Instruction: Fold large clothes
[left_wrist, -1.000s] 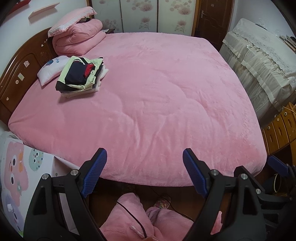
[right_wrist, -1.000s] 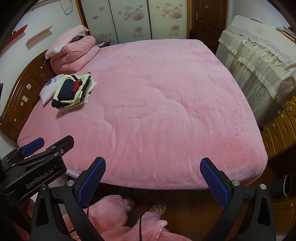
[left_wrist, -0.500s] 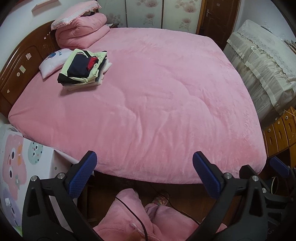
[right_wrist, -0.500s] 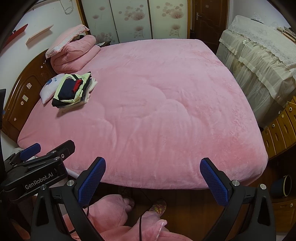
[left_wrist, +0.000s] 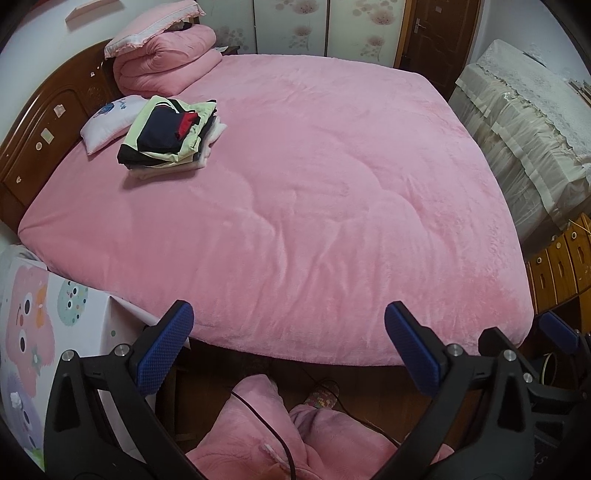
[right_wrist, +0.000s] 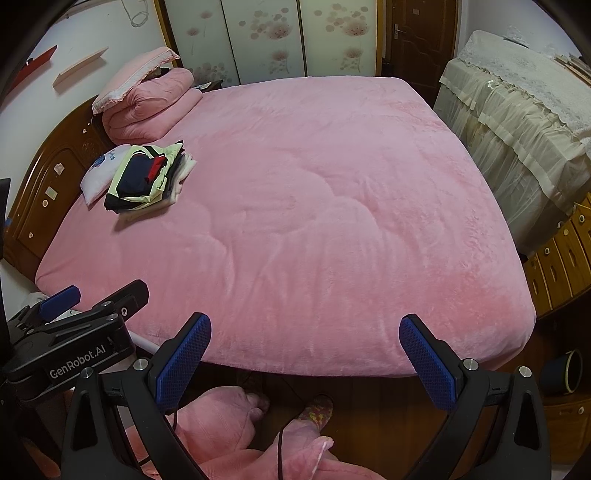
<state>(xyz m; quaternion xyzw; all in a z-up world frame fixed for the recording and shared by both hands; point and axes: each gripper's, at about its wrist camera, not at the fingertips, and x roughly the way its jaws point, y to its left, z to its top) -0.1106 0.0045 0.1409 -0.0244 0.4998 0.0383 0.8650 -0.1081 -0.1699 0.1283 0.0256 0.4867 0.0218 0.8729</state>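
Note:
A stack of folded clothes (left_wrist: 170, 136) (right_wrist: 147, 181), lime green, navy and red on top, lies on the pink bed cover (left_wrist: 314, 192) (right_wrist: 314, 206) near the headboard at the far left. My left gripper (left_wrist: 288, 325) hangs over the bed's near edge, jaws wide open and empty. My right gripper (right_wrist: 304, 332) hovers beside it over the same edge, also open with nothing in it. The left gripper's body (right_wrist: 74, 332) shows at the left of the right wrist view. No loose garment lies on the bed.
A rolled pink quilt (left_wrist: 162, 59) and a small white pillow (left_wrist: 110, 118) sit by the wooden headboard (left_wrist: 44, 122). Lace-covered furniture (left_wrist: 524, 110) and wooden drawers (left_wrist: 561, 258) stand on the right. A person's pink-trousered legs (left_wrist: 258, 424) stand below the grippers.
The left gripper's jaws have spread wider apart, and its view has shifted slightly. The right gripper has stayed as it was.

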